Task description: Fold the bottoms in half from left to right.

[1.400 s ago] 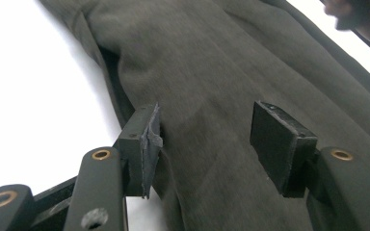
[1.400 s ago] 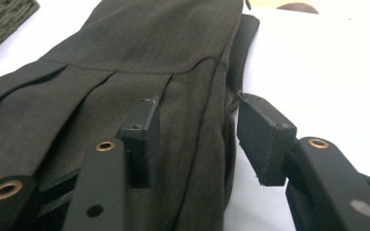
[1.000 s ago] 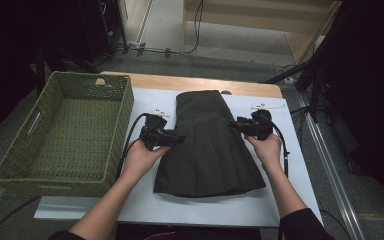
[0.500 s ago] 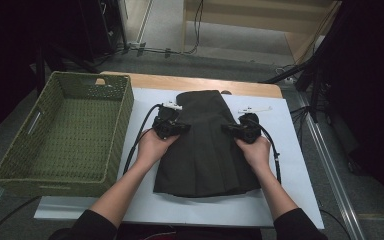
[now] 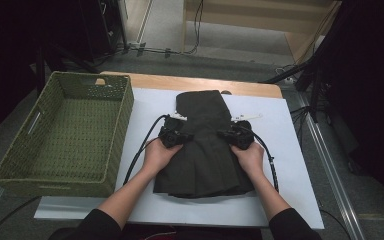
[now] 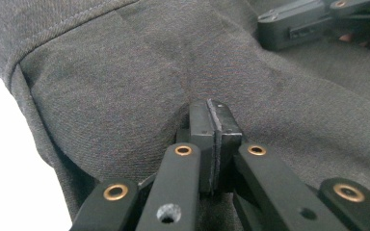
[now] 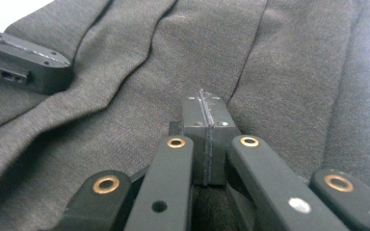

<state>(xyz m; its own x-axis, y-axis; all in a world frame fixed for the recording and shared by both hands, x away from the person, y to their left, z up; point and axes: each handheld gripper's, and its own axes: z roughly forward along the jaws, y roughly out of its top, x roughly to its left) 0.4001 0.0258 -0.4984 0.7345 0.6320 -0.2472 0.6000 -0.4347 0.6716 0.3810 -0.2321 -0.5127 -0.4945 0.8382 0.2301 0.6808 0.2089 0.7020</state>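
We found the dark grey pleated fabric skirt (image 5: 203, 150) lying flat on the white surface (image 5: 290, 150), beside the green woven basket (image 5: 65, 135). Left gripper (image 5: 182, 136) and right gripper (image 5: 227, 134) rested on it, jaws pressed together, apparently pinching no cloth. We judged folding was starting; the next move required taking hold of the fabric.

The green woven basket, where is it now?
In the high view the green woven basket stands at the table's left side, left of the white board on which the dark skirt lies.
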